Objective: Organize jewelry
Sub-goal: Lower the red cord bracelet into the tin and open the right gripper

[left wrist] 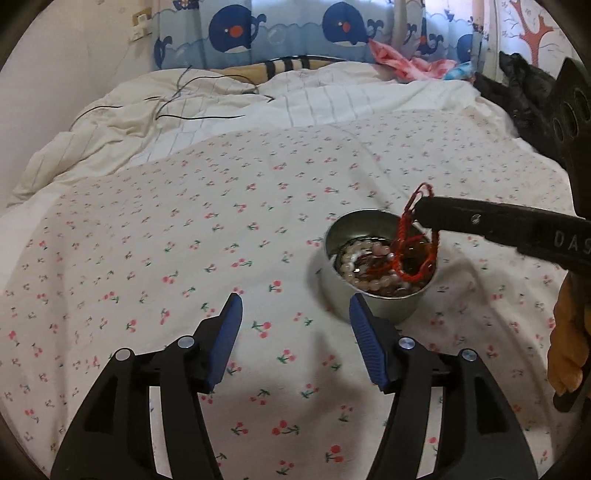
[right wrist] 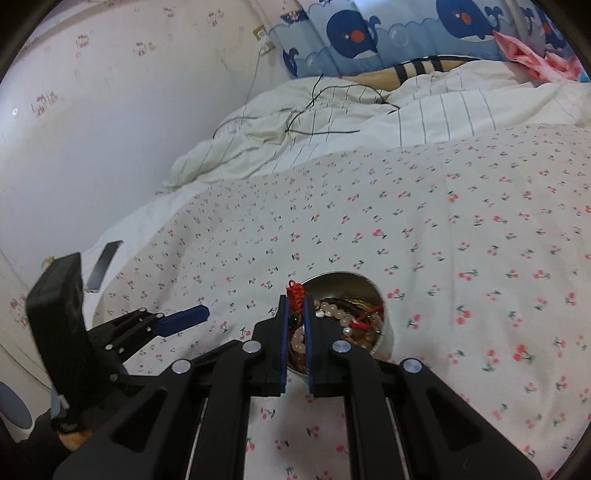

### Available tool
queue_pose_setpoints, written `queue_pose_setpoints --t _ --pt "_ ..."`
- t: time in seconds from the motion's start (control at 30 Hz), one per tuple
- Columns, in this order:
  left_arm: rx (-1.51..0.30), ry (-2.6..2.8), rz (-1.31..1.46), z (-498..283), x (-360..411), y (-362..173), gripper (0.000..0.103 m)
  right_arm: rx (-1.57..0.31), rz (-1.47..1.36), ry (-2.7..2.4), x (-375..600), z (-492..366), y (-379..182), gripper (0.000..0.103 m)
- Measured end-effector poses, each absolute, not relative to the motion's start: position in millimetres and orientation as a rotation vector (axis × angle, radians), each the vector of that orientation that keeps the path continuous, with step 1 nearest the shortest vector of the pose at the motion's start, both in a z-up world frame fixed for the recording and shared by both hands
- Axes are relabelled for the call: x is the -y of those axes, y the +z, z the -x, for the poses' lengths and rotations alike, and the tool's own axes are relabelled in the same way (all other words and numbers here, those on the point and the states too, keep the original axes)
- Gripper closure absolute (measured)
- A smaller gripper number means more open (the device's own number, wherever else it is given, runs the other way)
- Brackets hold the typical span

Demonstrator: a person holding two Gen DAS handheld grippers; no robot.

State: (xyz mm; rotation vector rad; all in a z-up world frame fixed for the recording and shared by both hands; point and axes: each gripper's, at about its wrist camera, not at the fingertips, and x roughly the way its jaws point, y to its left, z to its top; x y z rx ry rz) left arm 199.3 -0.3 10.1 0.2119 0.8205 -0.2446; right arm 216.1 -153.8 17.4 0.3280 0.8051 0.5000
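Several bead strings already lie in the metal cup (left wrist: 373, 295); the right gripper (right wrist: 295, 301) pinches the red cord bracelet (left wrist: 413, 236) over it, seemingly the last piece; the left gripper (left wrist: 295, 306) waits spread wide, empty.

Metal cup (left wrist: 373, 291) stands on cherry-print sheet (left wrist: 184, 240), right of centre in left wrist view. Beaded bracelets (left wrist: 354, 264) lie inside cup. Red cord bracelet (left wrist: 413, 254) hangs into cup from right gripper (right wrist: 295, 295), which reaches in from right. Left gripper (left wrist: 295, 306) near, left of cup, above sheet. Rumpled duvet (left wrist: 147, 110) far, behind sheet; cables (left wrist: 199, 96) on it. Curtain (left wrist: 295, 29) farthest back. Phone (right wrist: 103, 266) on left bed edge.
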Motion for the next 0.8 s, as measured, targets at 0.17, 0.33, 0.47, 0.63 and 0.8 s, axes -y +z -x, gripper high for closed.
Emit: queue_pose_setpoints --t 0.17,0.33,0.47,0.63,0.8 --pt "-0.787 -0.24 -0.223 -193.6 2.9 15.7 0.033 -0.825 -0.281 0.47 144.3 -221.2 6.6 0.095" --pt "-0.755 -0.244 -0.233 -187.8 6.0 24.0 0.028 -0.847 -0.227 0.422 141.8 -225.5 -2.3 0.095" --pt "-0.742 -0.244 -0.232 -186.6 5.6 27.5 0.025 -0.864 -0.139 0.379 134.4 -227.2 -8.1 0.095" --pt "-0.718 -0.248 -0.246 -181.6 8.3 32.6 0.023 -0.868 -0.045 0.341 125.0 -225.9 -11.6 0.074" --pt "-0.695 -0.245 -0.248 -177.7 8.9 38.5 0.02 -0.83 0.027 0.316 118.2 -215.9 -3.4 0.054"
